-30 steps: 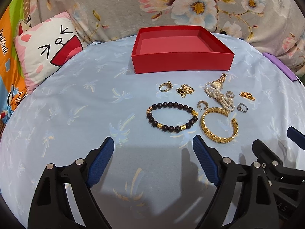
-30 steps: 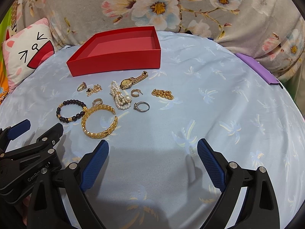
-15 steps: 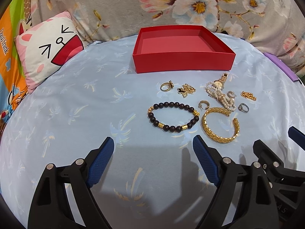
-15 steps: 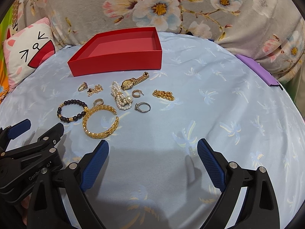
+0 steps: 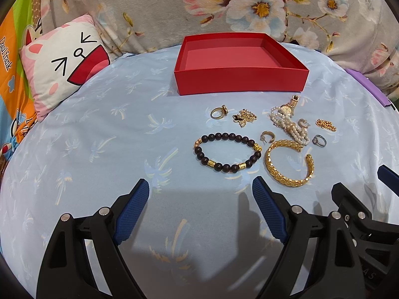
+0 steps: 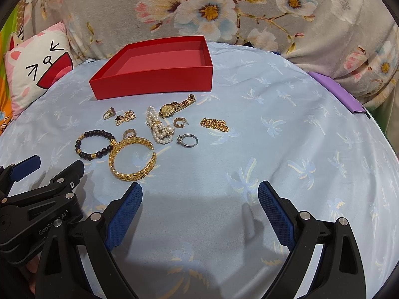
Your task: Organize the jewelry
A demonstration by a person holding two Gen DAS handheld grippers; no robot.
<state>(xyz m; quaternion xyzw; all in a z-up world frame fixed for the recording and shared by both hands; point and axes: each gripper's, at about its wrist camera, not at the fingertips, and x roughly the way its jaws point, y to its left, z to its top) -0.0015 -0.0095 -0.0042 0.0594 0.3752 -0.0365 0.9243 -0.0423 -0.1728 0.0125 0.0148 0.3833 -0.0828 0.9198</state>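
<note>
1. The shallow red cardboard box point(image 5: 240, 62) sits empty at 12 o'clock on the pale blue palm-print bedsheet point(image 5: 99, 137). I judge sorting has not started.
2. The jewelry lies loose on the sheet just in front of the box, between it and the grippers.
3. In the left wrist view, the dark wooden bead bracelet with gold spacers point(image 5: 227, 152) is nearest, at about 1 o'clock from the left gripper point(image 5: 200, 206).
4. The open gold braided cuff bangle point(image 5: 289, 163) lies just beside the bead bracelet, at its 3 o'clock; whether they touch I cannot tell.
5. Farther back, from 9 to 3 o'clock: a gold ring point(image 5: 218, 112), a small gold chain heap point(image 5: 245, 117), a pearl strand bundle point(image 5: 289, 125) resting against a gold wristwatch point(image 6: 174, 106), and a short gold link piece point(image 5: 325, 124).
6. A silver stone ring point(image 6: 188, 140) and two small gold hoop earrings point(image 6: 180, 122) lie among them.
7. Left gripper: jaws wide apart, holding nothing, hovering short of the bead bracelet.
8. Right gripper point(image 6: 200, 205): jaws likewise spread and empty, with the cuff bangle at its 11 o'clock.
9. Next move, as I judge it: pick one piece, probably the bracelet or bangle, lower the pads astride its rim, close gently, then carry it to the box.
10. The thin rings and chains will call for a low, precise pinch against soft fabric.
</note>
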